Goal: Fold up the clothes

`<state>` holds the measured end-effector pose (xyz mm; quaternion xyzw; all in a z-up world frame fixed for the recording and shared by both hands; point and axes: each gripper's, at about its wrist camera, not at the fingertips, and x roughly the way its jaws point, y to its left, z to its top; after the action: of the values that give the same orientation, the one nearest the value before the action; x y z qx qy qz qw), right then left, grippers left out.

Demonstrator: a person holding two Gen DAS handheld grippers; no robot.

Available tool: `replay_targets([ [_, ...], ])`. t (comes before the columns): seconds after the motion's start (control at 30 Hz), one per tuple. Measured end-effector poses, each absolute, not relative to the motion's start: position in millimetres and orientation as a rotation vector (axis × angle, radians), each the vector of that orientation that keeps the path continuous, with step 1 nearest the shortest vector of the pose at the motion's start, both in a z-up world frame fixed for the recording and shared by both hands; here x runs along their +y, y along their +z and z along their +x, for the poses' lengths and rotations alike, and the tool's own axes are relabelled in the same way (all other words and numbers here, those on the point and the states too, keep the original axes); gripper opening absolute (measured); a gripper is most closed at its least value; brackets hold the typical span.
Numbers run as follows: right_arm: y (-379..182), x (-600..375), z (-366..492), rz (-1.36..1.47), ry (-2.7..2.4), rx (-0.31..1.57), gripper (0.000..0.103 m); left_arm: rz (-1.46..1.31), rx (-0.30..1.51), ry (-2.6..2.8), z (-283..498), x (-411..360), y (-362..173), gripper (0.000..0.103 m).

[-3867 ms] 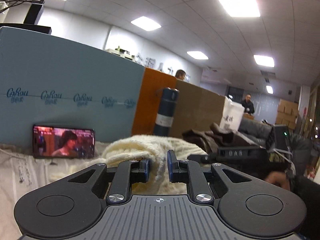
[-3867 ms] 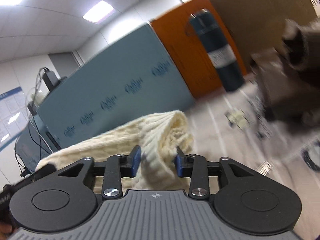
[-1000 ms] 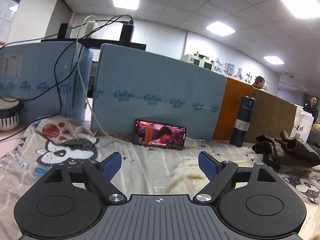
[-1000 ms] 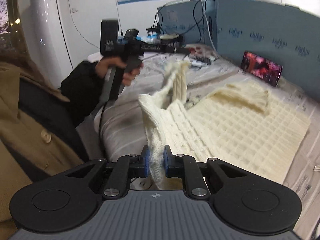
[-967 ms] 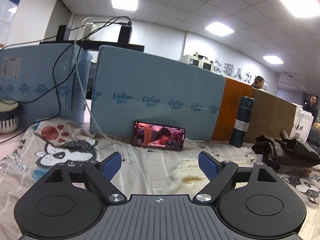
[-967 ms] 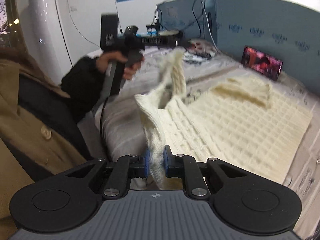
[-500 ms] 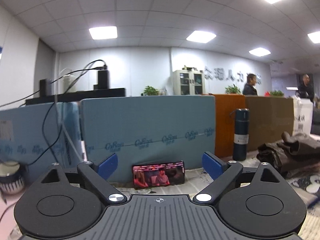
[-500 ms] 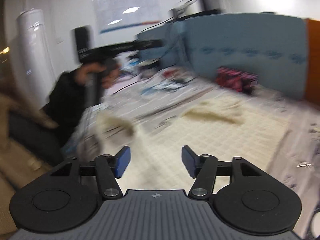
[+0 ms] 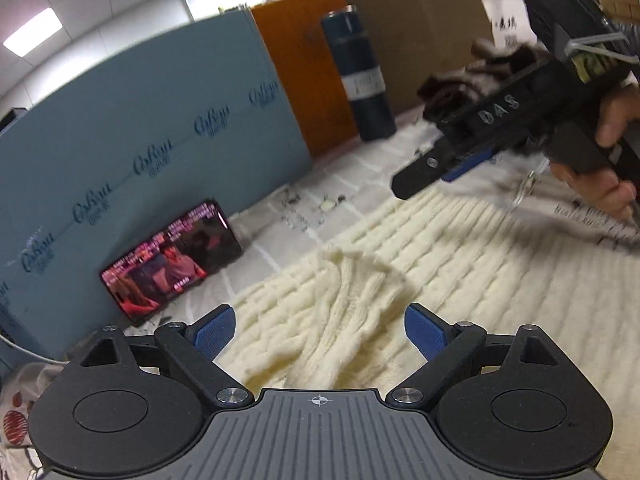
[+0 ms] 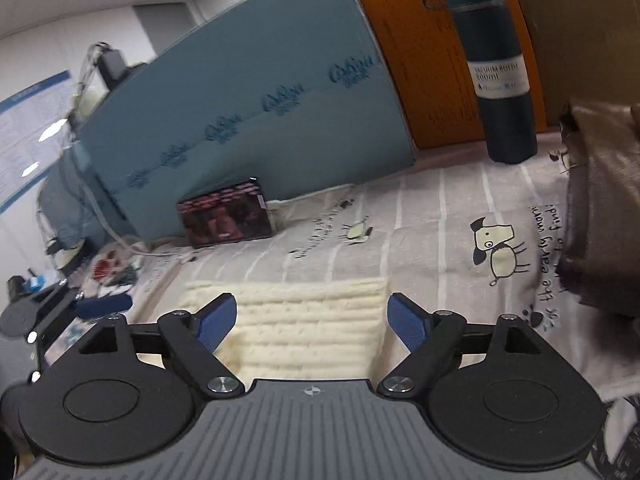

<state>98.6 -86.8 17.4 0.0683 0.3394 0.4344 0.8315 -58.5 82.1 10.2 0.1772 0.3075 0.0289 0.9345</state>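
A cream knitted sweater (image 9: 460, 264) lies flat on the printed sheet, with a folded sleeve (image 9: 352, 312) lying over it. My left gripper (image 9: 320, 330) is open and empty, its jaws on either side of that sleeve. My right gripper (image 10: 312, 320) is open and empty just above the sweater's far edge (image 10: 304, 320). In the left wrist view the right gripper (image 9: 448, 164) hovers over the sweater's far right part, held by a hand.
A phone (image 9: 172, 256) showing video leans on a blue foam panel (image 9: 132, 152). A dark vacuum bottle (image 10: 496, 64) stands by an orange panel (image 10: 416, 40). A brown garment (image 10: 600, 204) lies at the right. The sheet (image 10: 460, 216) has cartoon dog prints.
My right gripper has let go of the sweater and opened, then swung to face the far edge. My left gripper has tilted down over the folded sleeve.
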Motion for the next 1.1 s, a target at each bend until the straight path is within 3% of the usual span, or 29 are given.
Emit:
replay_targets([
  [0.17,2.8,-68.9,110.0,0.119,0.901,0.757,0.082,0.272,0.627,0.101,-53.5,103.5,-0.1,0.093],
  [0.23,-1.8,-66.5,110.3,0.113,0.903,0.754,0.081,0.230,0.616,0.119,-56.0,114.3,0.5,0.081],
  [0.3,-4.7,-69.6,109.0,0.119,0.891,0.742,0.073,0.197,0.607,0.143,-58.6,124.3,1.7,0.050],
  [0.33,-4.7,-71.3,108.4,0.120,0.886,0.739,0.070,0.179,0.602,0.159,-58.3,130.5,3.5,0.043],
  [0.4,-4.7,-72.8,109.3,0.112,0.870,0.735,0.053,0.148,0.578,0.193,-64.4,142.6,7.6,0.026],
  [0.57,-6.4,-83.4,111.3,0.126,0.846,0.708,0.023,0.067,0.487,0.274,-90.4,170.7,24.3,0.020],
  [0.63,-3.6,-88.3,112.0,0.150,0.854,0.691,0.017,0.046,0.474,0.297,-96.3,179.2,26.8,0.019],
  [0.87,12.4,-96.4,104.6,0.165,0.884,0.615,0.013,-0.047,0.440,0.347,-108.6,203.5,28.6,0.018],
  [0.93,13.6,-94.6,103.6,0.154,0.874,0.604,0.012,-0.070,0.432,0.350,-110.6,207.9,27.7,0.012],
  [1.03,17.0,-92.9,104.1,0.145,0.858,0.585,0.010,-0.057,0.387,0.330,-110.9,204.2,33.0,0.011],
  [1.1,20.6,-92.5,106.3,0.145,0.847,0.572,0.003,-0.052,0.359,0.319,-109.0,203.1,38.4,0.011],
])
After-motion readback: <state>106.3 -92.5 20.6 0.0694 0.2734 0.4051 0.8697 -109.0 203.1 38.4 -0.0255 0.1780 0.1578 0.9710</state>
